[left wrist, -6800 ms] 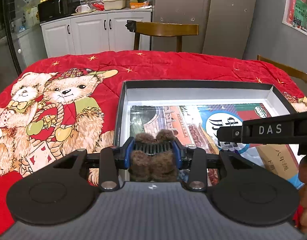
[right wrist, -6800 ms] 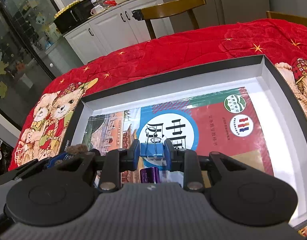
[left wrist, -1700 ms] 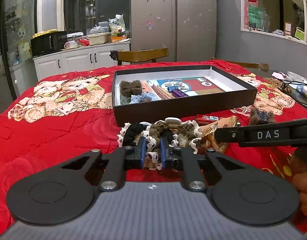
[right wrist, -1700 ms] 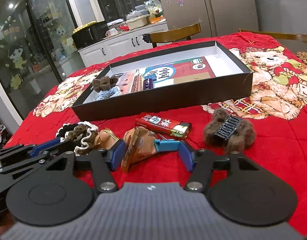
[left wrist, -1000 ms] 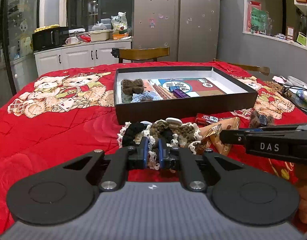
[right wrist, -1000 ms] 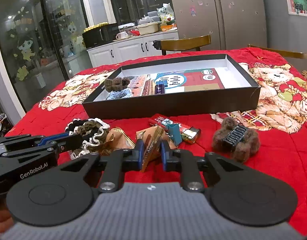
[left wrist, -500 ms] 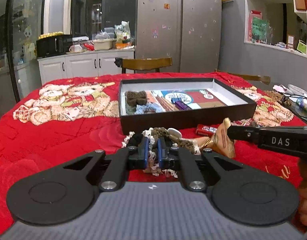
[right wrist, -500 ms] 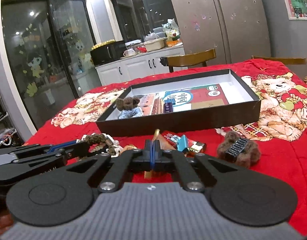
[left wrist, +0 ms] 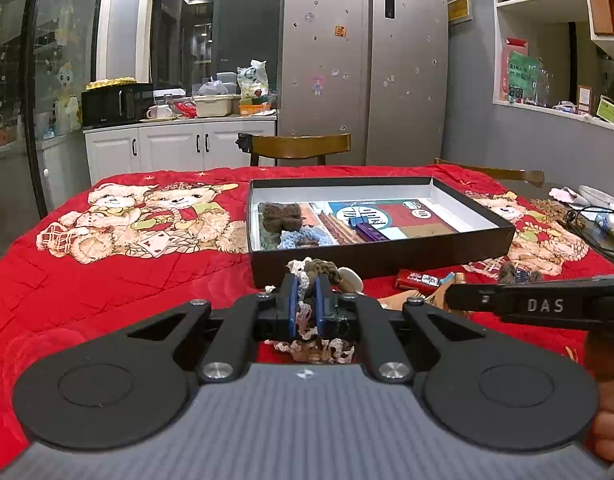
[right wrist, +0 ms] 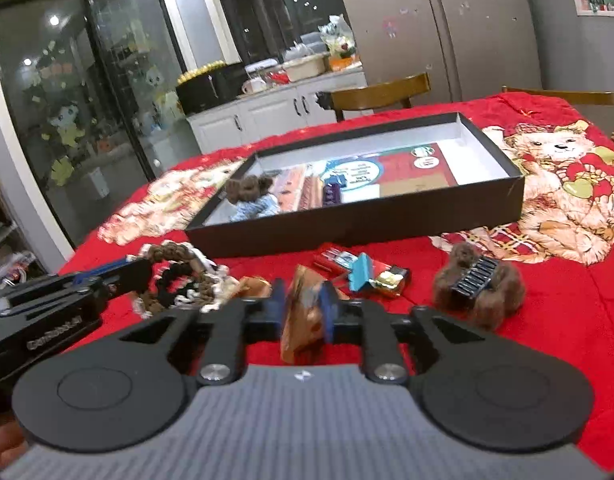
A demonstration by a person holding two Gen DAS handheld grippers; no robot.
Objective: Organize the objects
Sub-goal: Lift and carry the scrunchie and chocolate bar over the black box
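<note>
While the left gripper (left wrist: pixel 306 300) is clamped tight on a crocheted hair tie (left wrist: pixel 309 322), its cream lace edging and brown yarn are seen squeezed between the blue pads, with more lace hanging below the fingers. The rest of the tie is seen from the right wrist as a braided brown and black ring (right wrist: pixel 175 276) trimmed in white, lifted just in front of the black box (left wrist: pixel 387 258).

The right gripper (right wrist: pixel 303 308) is seen with its jaws opening around a brown foil packet (right wrist: pixel 305 320), which stands upright between the pads; whether the pads are touching it cannot be told, as the view is blurred.

On the red bear-print cloth (left wrist: pixel 127 280), a fuzzy brown hair claw (right wrist: pixel 477 280) with a dark comb clip is seen to the right, and a red wrapped bar (right wrist: pixel 339 258) with a teal binder clip (right wrist: pixel 361 272) lies near the box wall.

Inside the box, a brown fuzzy bow (left wrist: pixel 281 214), a light blue crocheted piece (left wrist: pixel 297 238) and a purple clip (left wrist: pixel 367 228) are laid on a printed book (left wrist: pixel 407 220).
</note>
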